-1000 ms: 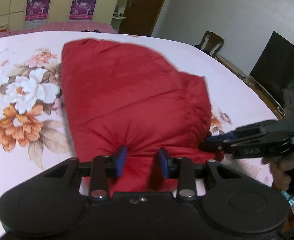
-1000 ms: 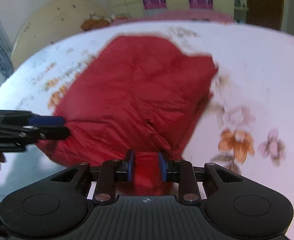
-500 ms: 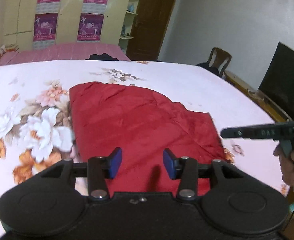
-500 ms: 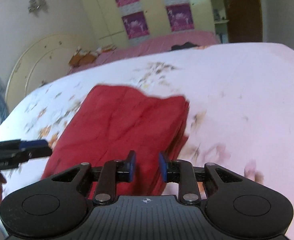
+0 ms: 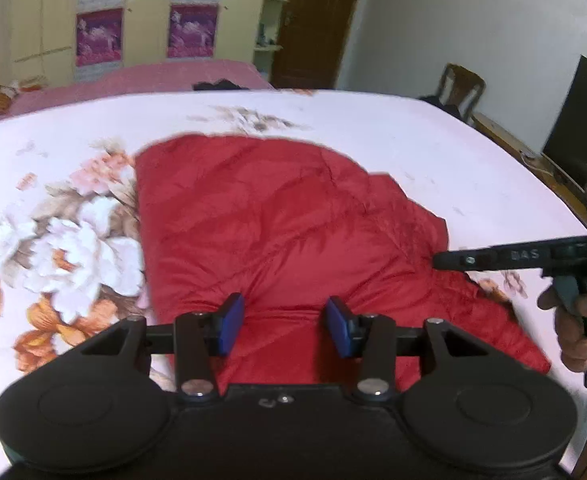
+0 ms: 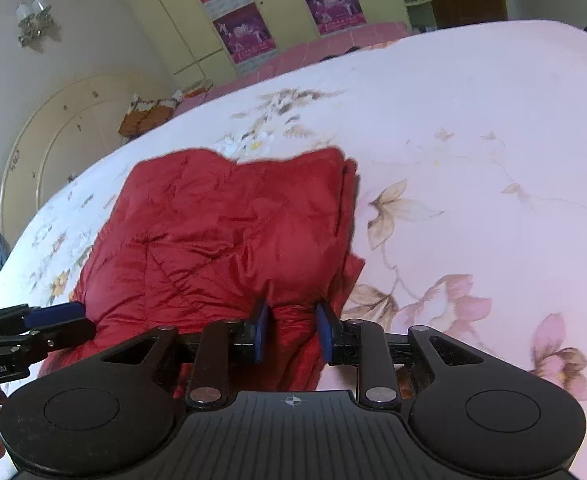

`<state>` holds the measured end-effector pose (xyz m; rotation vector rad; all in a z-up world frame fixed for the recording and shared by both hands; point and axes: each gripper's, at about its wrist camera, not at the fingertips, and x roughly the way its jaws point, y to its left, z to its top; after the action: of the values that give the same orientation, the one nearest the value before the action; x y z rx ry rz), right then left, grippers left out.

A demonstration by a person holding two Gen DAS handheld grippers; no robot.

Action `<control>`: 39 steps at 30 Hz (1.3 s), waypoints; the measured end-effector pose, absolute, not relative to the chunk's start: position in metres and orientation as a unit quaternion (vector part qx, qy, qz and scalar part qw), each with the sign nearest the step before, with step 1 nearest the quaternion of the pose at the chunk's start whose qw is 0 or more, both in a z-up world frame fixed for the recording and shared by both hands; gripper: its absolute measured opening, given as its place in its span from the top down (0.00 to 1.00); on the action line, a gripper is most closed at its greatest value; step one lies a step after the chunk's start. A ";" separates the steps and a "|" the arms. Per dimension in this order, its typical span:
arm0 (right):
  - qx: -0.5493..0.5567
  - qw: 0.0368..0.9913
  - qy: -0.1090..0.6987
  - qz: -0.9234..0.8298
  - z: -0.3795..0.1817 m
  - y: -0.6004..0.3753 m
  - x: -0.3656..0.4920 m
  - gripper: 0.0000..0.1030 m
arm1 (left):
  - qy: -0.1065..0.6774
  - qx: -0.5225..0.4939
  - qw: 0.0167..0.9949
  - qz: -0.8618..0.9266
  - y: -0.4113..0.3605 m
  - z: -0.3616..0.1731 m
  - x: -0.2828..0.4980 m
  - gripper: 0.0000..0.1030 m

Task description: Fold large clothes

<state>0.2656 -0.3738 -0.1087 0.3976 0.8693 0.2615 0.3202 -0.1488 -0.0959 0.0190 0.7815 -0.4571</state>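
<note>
One puffy quilted red jacket [image 5: 293, 232], floral bedsheet [image 5: 53, 240].

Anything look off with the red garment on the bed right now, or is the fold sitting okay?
The red garment lies folded on the floral bedsheet, but its right side isn't square: layers stick out in steps. The left claw is opening, clear of the fabric; the right claw pinches the near edge.

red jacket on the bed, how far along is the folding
Done: the red jacket lies on the floral sheet as a compact folded block, layers stacked along one edge. In hand: the left gripper is opening, nothing pinched between its pads; whether the right gripper grips the near edge is unclear. Left: perhaps one more fold or tidying.
</note>
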 end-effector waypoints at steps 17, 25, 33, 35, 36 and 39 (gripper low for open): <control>0.316 0.828 0.438 0.154 -0.126 -0.397 0.287 0.40 | 0.401 -0.038 0.901 -0.161 -0.125 -0.100 0.334 0.14; 0.354 0.809 0.444 0.153 -0.140 -0.402 0.287 0.40 | 0.409 -0.053 0.897 -0.160 -0.122 -0.103 0.335 0.14; 0.381 0.798 0.442 0.153 -0.145 -0.403 0.287 0.40 | 0.439 -0.180 0.862 -0.178 -0.096 -0.125 0.349 0.22; 0.379 0.800 0.440 0.152 -0.145 -0.401 0.288 0.40 | 0.444 -0.204 0.853 -0.182 -0.091 -0.130 0.352 0.22; 0.379 0.800 0.439 0.152 -0.145 -0.400 0.289 0.40 | 0.446 -0.209 0.851 -0.184 -0.091 -0.132 0.353 0.22; 0.375 0.802 0.439 0.152 -0.144 -0.398 0.291 0.40 | 0.451 -0.219 0.845 -0.187 -0.090 -0.134 0.356 0.23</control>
<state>0.2909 -0.3981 -0.1445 0.8047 0.9402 0.3248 0.3560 -0.0899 -0.1340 -0.4624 0.9513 -0.3951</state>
